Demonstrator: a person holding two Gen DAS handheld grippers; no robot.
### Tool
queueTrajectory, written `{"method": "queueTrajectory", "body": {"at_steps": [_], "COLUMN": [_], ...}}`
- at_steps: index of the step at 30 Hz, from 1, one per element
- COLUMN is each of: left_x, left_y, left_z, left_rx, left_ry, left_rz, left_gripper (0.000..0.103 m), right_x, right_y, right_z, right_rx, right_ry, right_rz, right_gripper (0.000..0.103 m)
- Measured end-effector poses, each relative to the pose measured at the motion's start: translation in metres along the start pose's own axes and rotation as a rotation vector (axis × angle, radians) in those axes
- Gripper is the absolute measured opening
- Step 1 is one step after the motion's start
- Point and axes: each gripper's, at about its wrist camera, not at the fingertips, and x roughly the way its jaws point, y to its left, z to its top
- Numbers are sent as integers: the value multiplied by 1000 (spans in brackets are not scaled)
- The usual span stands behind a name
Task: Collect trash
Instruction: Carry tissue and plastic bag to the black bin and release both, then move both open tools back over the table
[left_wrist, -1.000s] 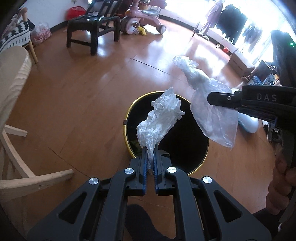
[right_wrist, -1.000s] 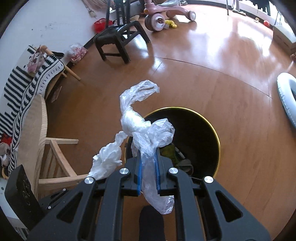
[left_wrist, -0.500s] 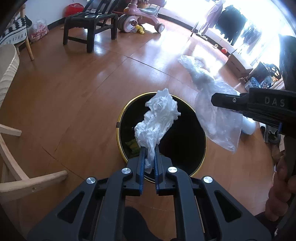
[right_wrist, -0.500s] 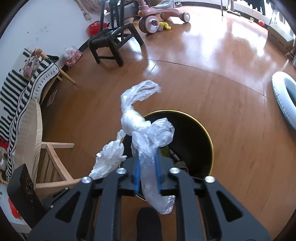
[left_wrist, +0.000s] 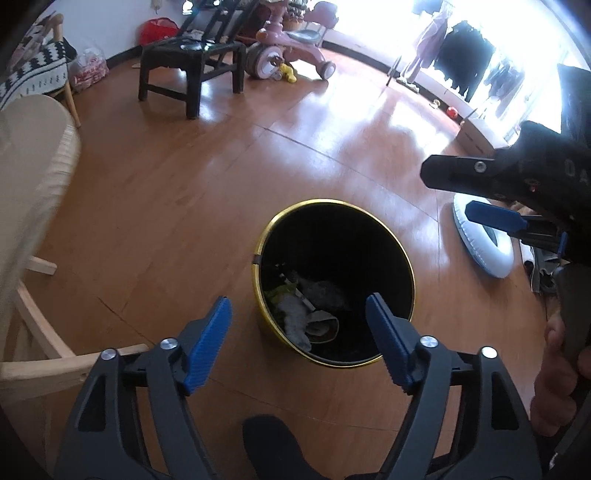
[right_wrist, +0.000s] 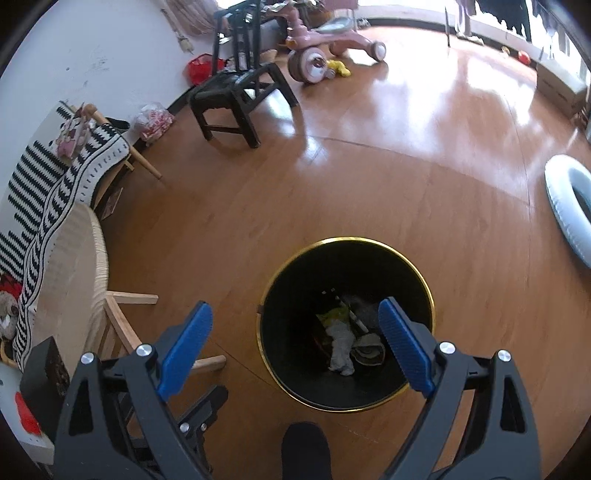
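From my left wrist view, the right gripper (left_wrist: 476, 192) is cut off at the right edge; I cannot identify the items inside the bin (left_wrist: 369, 240)

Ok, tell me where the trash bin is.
The trash bin stands on the wood floor, centre of both wrist views, just beyond the open jaws, wooden chair to its left.

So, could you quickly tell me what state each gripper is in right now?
Left gripper: open, fingers just spread, holding nothing.
Right gripper: open, fingers just spread, holding nothing.
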Motion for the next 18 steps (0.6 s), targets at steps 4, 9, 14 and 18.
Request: {"method": "queueTrajectory", "body": {"at_steps": [4, 9, 14, 18], "left_x": [-44, -116, -199, -251], "left_y": [19, 55, 120, 173], "left_z": [0, -9, -36, -65], "left_rx": [-19, -46, -116, -188], "left_ry": [-59, -163, -269, -310], "left_rz": [11, 67, 211, 346], "left_gripper": [81, 87, 89, 89], "right_x": [-14, -35, -49, -45], "right_y": [34, 107, 198, 276], "right_z": [0, -4, -22, -48], "right_rx": [-41, -142, -295, -395], "right_ry": [-29, -64, -101, -63], "right_rz": [45, 135, 206, 297], "right_gripper": [88, 88, 88, 88]}}
